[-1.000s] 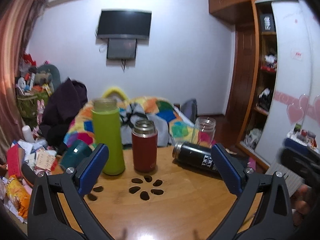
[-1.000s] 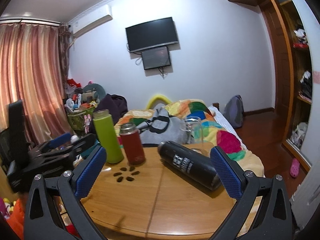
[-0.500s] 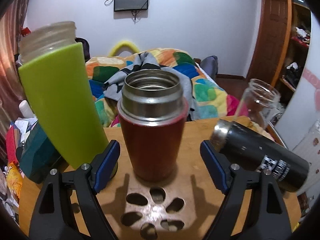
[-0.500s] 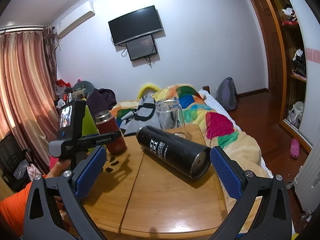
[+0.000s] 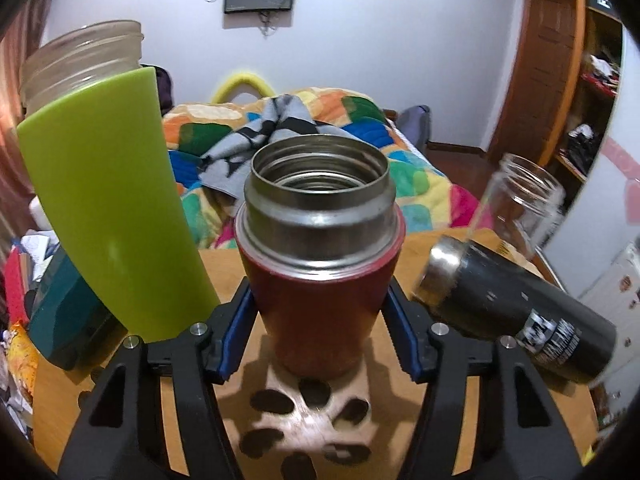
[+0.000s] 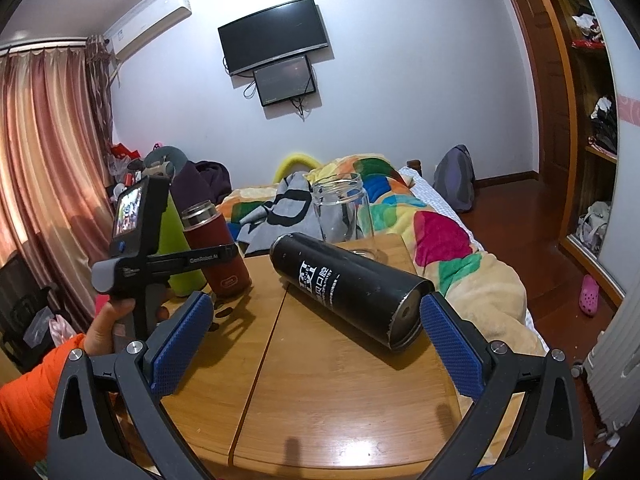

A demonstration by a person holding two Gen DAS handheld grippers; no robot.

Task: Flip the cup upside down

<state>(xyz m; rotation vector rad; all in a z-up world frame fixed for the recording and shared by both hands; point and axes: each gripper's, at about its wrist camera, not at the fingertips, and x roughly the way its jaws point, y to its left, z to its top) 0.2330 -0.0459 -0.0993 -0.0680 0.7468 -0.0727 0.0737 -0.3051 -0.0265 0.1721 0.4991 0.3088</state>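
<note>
A red cup with a steel rim (image 5: 320, 280) stands upright and open-mouthed on the wooden table (image 5: 460, 400). My left gripper (image 5: 318, 328) has its blue pads closed against both sides of the cup's lower body. In the right wrist view the red cup (image 6: 218, 248) stands at the far left with the left gripper's body (image 6: 160, 260) beside it. My right gripper (image 6: 316, 344) is open and empty, low over the table's near side, with a black flask (image 6: 352, 288) lying on its side between and beyond its fingers.
A tall green bottle (image 5: 108, 208) stands just left of the red cup. A clear glass jar (image 5: 520, 208) stands behind the black flask (image 5: 520, 312). A teal cup (image 5: 64, 320) lies at the table's left edge. A bed with a colourful quilt (image 6: 440, 240) is behind.
My left gripper has moved forward to the red cup and closed its pads on it. My right gripper has moved closer to the lying black flask and stayed open.
</note>
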